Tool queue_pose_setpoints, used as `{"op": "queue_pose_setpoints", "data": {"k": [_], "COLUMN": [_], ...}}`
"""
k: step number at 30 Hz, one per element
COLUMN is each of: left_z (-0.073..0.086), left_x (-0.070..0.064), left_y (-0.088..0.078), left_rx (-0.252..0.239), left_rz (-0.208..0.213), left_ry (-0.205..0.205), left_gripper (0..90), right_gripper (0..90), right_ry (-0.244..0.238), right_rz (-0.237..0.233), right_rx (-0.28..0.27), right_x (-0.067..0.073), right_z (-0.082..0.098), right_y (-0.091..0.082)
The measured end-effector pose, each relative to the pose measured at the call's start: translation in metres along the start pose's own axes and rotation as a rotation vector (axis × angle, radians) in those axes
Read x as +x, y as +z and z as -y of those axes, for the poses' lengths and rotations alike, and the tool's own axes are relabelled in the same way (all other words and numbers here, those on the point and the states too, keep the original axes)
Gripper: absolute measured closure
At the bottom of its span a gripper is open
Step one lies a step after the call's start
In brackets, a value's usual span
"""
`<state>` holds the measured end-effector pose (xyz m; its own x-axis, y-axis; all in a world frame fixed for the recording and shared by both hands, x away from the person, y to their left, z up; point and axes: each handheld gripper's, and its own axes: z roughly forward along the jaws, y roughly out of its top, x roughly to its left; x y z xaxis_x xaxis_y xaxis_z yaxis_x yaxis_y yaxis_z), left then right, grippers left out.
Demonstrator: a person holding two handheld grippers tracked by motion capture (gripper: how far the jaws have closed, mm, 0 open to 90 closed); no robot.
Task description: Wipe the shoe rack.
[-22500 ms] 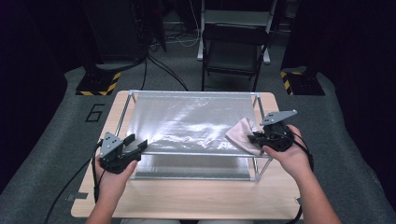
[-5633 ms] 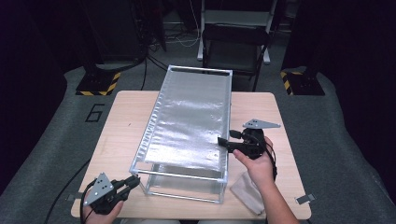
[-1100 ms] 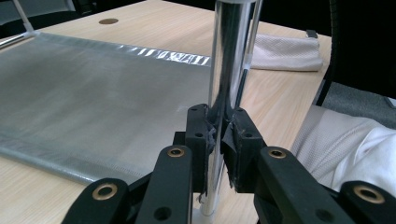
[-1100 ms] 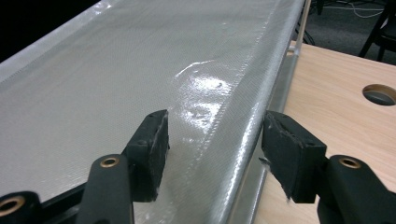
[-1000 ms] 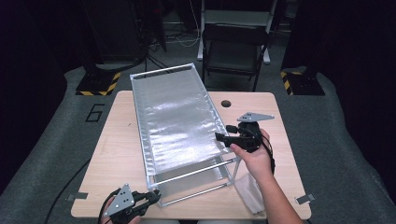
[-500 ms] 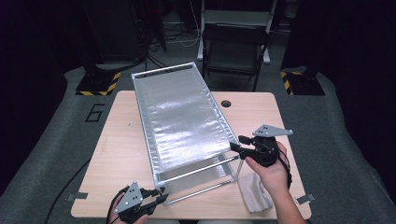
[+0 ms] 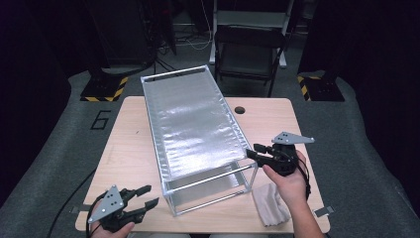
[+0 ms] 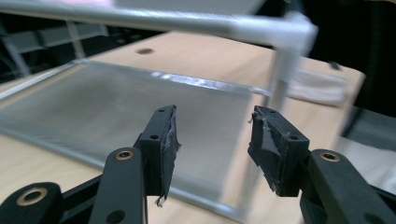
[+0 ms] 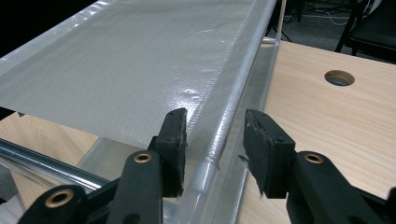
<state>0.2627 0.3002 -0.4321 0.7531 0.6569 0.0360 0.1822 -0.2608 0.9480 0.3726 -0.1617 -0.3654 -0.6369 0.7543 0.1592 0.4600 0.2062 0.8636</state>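
High view. The clear tank stands on the counter, its long axis running from the near middle toward the far left, slightly skewed to the counter's edges. The right tool sits at the tank's near right top corner, jaws pointing left at the upper rim. The left tool is at the near left of the counter, apart from the tank, jaws pointing right toward the near end wall. A folded cloth lies on the counter just near of the right hand. The right hand is the nearer to the tank.

Left gripper view. The left tool has just been opening; its jaws stand apart with nothing between them, so it is released. The tank's near end wall lies ahead of the jaws, not touching, with a top rail and corner post above and to the right.

Right gripper view. The right tool has just been closing. The tank's top rim runs away from the camera straight through the gap. The pads straddle it but do not appear to press on it; judged not yet gripping. The coming move turns on this alignment: the rim lies lengthwise between the jaws, so closing further should clamp it.
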Motion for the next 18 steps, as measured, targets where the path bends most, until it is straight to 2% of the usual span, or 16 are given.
{"op": "queue_pose_setpoints", "data": {"k": [2, 7, 13, 15, 18], "left_z": [-0.006, -0.025, -0.054, -0.063, -0.075], "left_x": [0.008, 0.032, 0.058, 0.067, 0.074], "left_y": [0.002, 0.013, 0.026, 0.033, 0.043], "left_rx": [-0.007, -0.023, -0.038, -0.029, -0.032], "left_rz": [-0.031, -0.070, -0.096, -0.104, -0.117], "left_ry": [-0.028, -0.053, -0.041, -0.041, -0.047], "left_gripper": [49.6, 47.7, 45.8, 44.3, 42.4], "right_gripper": [59.3, 58.5, 51.0, 50.3, 48.1], "right_ry": [0.001, 0.011, 0.013, 0.003, -0.005], "right_rz": [0.000, -0.001, 0.013, 0.011, 0.019], "right_rx": [-0.001, -0.009, -0.012, -0.013, -0.021], "right_x": [0.000, 0.000, 0.002, 0.003, 0.006], "right_z": [0.000, 0.001, 0.002, 0.003, 0.004], "right_y": [0.000, 0.000, -0.001, -0.002, -0.005]}}
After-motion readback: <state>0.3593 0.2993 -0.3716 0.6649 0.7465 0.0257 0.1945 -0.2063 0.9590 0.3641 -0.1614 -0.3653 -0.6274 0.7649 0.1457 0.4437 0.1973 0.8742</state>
